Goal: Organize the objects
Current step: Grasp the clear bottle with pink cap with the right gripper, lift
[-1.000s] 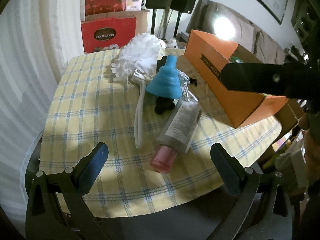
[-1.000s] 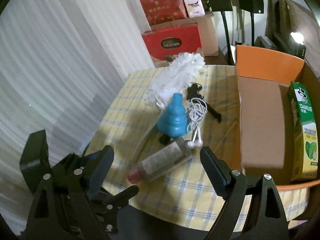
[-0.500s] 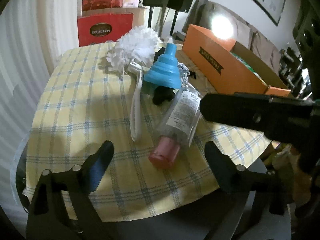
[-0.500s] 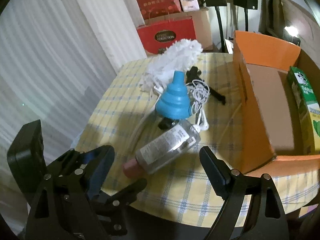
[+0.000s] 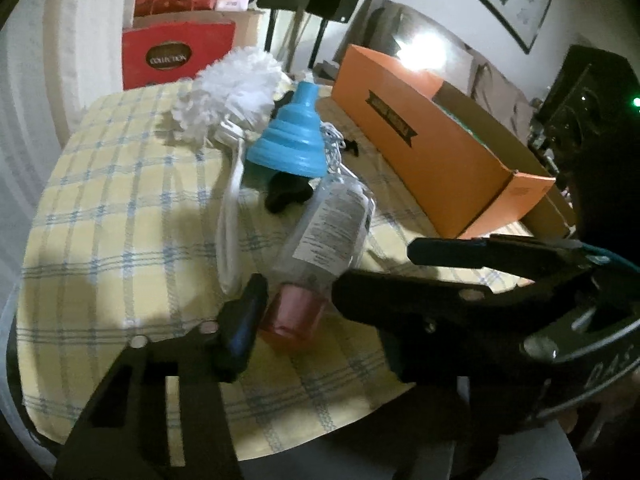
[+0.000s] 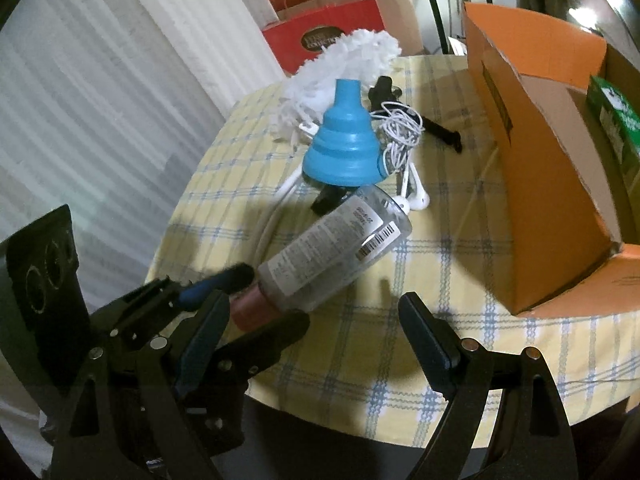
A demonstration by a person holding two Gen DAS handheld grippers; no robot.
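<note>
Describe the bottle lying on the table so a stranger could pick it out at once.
Start at the round table with the yellow checked cloth and the orange box on its right. Left of the box sits a blue funnel; just in front of it lies the bottle, on its side. It is the only clear, labelled thing there, and its pink cap sits between the closing left tongs.
</note>
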